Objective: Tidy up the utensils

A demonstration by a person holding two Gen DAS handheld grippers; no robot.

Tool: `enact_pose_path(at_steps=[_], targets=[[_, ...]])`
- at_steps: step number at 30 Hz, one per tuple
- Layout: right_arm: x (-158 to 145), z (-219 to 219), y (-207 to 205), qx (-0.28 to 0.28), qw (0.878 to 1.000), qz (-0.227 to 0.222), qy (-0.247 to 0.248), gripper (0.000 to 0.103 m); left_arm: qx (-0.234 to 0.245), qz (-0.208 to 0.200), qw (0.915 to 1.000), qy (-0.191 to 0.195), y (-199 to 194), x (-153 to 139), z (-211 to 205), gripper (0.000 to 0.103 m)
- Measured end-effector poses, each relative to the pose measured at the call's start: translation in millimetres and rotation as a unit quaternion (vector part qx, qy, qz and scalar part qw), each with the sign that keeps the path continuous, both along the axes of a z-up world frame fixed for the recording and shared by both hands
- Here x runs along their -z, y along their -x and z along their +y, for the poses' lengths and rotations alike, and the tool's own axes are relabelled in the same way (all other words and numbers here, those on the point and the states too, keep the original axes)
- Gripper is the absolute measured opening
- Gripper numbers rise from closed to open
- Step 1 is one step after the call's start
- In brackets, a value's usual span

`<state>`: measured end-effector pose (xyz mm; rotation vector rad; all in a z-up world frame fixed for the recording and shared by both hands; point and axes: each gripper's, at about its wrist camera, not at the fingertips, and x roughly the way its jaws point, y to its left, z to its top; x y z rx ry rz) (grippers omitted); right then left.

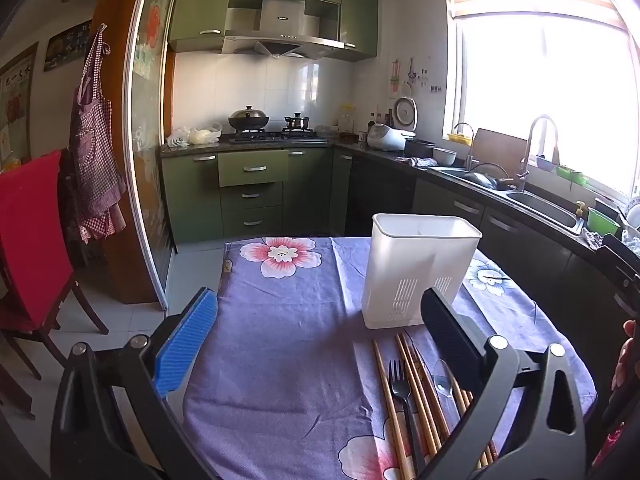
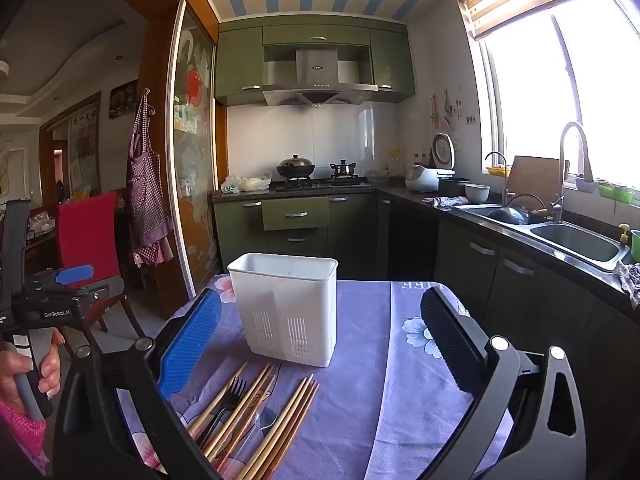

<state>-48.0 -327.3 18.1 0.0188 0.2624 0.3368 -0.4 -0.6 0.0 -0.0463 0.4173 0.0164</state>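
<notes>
Right wrist view: one white holder (image 2: 286,308), one black fork (image 2: 230,396), one clear spoon (image 2: 266,420).

Home kitchen — gas stove (image 2: 320,182), range hood (image 2: 318,80), sink (image 2: 576,240).

Bkgd items as I see them: cloth (image 1: 288,320), purple w/ flowers, covers my table. Red chair (image 1: 28,240) at left; checked apron (image 1: 94,152) hangs on the doorframe beside it. Far wall: green cabinets (image 2: 296,216), hood (image 1: 280,36) above the stove, wok (image 1: 248,120) & small pot (image 1: 297,121) on burners. Right counter: rice cooker (image 2: 424,178), bowl (image 2: 476,193), sink (image 2: 576,242) w/ tap (image 2: 572,152) under bright window (image 1: 540,100).
</notes>
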Motion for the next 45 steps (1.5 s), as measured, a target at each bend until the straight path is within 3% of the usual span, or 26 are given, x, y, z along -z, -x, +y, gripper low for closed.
enact_pose_path(at_steps=[29,45], targets=[[24.7,12.0,-13.5,-0.002,1.0,0.012,0.001,0.099,0.006,0.011,0.9999,0.006,-3.2,10.3,-2.4,0.097],[17.8,11.2,-16.1,-0.005,1.0,0.02,0.0,0.099,0.01,0.016,0.9998,0.009,-3.9,13.8,-2.7,0.097]])
